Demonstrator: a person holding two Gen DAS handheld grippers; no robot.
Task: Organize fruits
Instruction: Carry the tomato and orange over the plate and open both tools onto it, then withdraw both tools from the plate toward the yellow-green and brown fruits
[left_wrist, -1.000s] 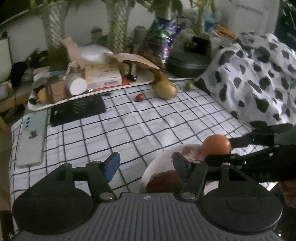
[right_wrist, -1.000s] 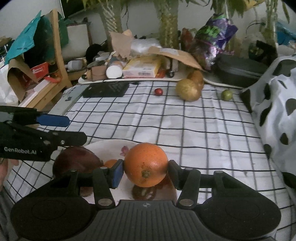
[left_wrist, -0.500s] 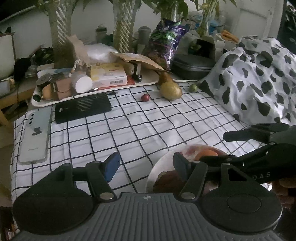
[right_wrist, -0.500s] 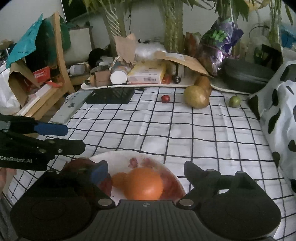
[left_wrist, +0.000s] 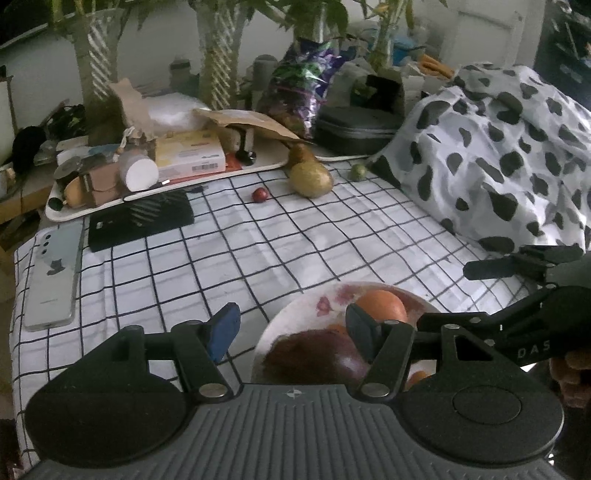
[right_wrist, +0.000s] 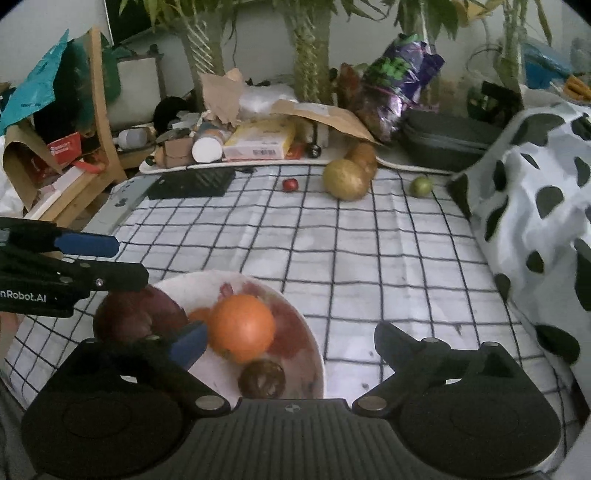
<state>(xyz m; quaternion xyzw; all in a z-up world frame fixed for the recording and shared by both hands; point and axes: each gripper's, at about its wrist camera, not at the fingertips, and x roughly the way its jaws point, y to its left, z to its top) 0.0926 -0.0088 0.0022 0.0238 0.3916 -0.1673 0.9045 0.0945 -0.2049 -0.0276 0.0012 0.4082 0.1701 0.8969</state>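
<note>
Orange (right_wrist: 242, 326) down on the white plate (right_wrist: 310, 354) now, no longer pinched as a second ago; sitting among a large dark-red fruit (right_wrist: 138, 317), a small dark round fruit (right_wrist: 262, 377) and a smaller orange piece behind; from the left wrist view, same orange (left_wrist: 380, 306) seen at the plate's far side. Right gripper (right_wrist: 284, 341) spread wide and empty, blue pad just beside the orange, apart or brushing it hard to tell; pulled back a little from where it let go. Left gripper (left_wrist: 291, 325) also gaping, nothing between its pads, hovering over the near rim of the plate (left_wrist: 273, 332).

One fruit delivered, then; likely several to go. Still out on the checked cloth (right_wrist: 369, 251), well apart from the plate: a big yellowish pear-like fruit (right_wrist: 345, 179) with a brown one (right_wrist: 364, 155) touching behind it, a small red fruit (right_wrist: 290, 184), a small green one (right_wrist: 421, 185). Probably next: reach across for one of those, either gripper free for it; round ones liable to roll on the soft cloth.
</note>
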